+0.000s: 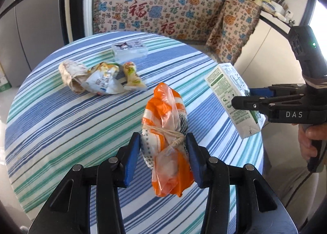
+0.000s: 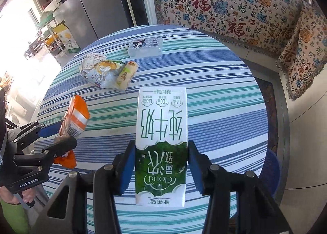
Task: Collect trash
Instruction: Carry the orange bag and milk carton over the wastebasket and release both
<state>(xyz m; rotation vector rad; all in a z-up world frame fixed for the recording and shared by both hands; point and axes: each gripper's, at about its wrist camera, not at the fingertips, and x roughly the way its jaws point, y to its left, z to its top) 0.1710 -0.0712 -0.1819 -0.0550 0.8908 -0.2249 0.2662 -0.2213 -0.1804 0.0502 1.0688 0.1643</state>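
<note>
My left gripper [image 1: 163,142] is shut on an orange and white plastic bag [image 1: 166,115] tied with string, held above the striped table [image 1: 61,121]. It also shows at the left of the right wrist view [image 2: 76,114]. My right gripper [image 2: 161,152] is shut on a green and white milk carton [image 2: 162,131], held upside down above the table. The carton also shows in the left wrist view [image 1: 226,90]. A pile of crumpled wrappers [image 1: 96,77] lies on the far left part of the table, also seen in the right wrist view [image 2: 106,72].
A clear plastic box with a cartoon sticker [image 1: 129,50] sits at the table's far edge, also in the right wrist view [image 2: 146,46]. A bench with patterned cloth [image 1: 163,5] runs behind the table. A grey fridge [image 2: 92,9] stands at the back left.
</note>
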